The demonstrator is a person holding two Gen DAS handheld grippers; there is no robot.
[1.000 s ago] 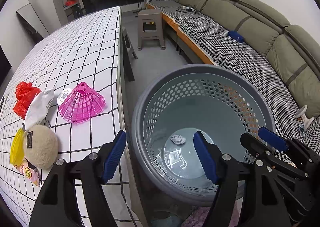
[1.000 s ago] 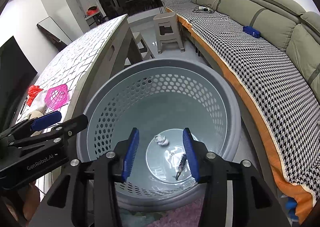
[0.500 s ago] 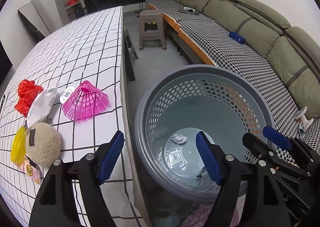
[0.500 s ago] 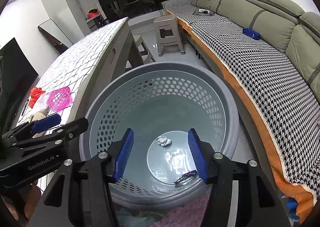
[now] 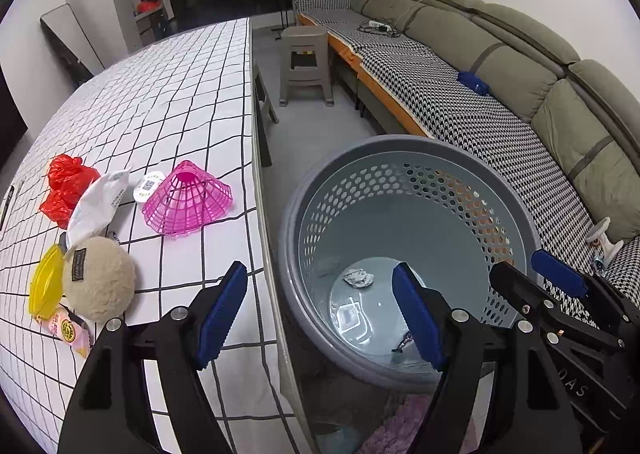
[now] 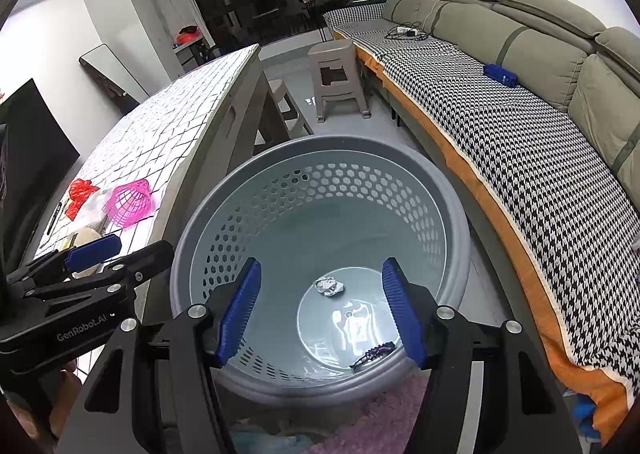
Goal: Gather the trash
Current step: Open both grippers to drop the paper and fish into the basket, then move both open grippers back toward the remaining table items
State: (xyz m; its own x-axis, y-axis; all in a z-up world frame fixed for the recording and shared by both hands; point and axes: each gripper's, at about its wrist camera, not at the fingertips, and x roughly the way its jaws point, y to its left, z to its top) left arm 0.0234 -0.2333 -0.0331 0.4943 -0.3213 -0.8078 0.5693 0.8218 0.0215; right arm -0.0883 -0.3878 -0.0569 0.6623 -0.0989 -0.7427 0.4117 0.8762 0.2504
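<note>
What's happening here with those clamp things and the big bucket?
A person is clearing rubbish off a table into a grey basket using two hand-held grippers. The right gripper hangs over the basket with its jaws opening and nothing between them; a crumpled paper and a small dark item lie at the bottom. The left gripper is open and empty at the table edge. A red bag, pink mesh cone and beige puff wait on the table.
</note>
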